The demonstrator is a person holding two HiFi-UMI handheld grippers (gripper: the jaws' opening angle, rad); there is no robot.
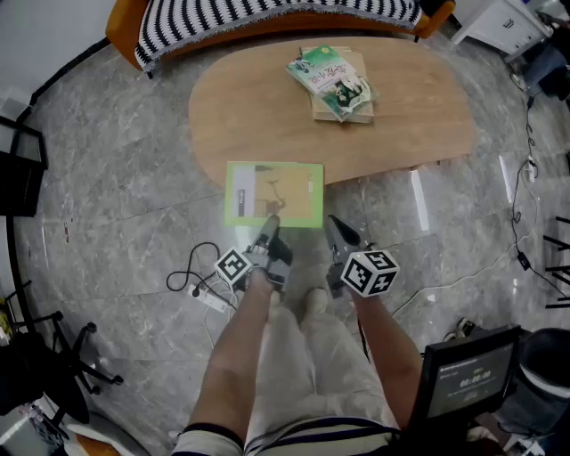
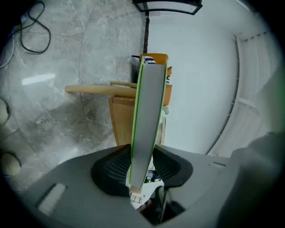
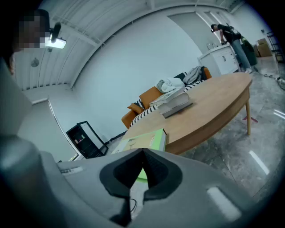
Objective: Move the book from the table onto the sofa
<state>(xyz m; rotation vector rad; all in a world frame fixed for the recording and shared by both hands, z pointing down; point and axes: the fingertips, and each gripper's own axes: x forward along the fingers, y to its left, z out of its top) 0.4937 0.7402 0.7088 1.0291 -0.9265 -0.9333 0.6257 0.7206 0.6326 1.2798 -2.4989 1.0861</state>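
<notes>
Stone floor (image 1: 116,178) surrounds the oval wooden table (image 1: 258,107); left fingers (image 2: 111,171) grasp the green book (image 1: 274,193), right fingers (image 3: 122,171) clenched.

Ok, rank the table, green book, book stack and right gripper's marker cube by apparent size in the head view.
1. table
2-3. green book and book stack: they look alike, and the green book is nearer the camera, so unranked
4. marker cube

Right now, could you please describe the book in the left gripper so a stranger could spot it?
Find the oval wooden table before the striped sofa. At its near edge, the left gripper clamps a thin book. Unlike the stacked books at the far side, it is single, with a lime-green border.
</notes>
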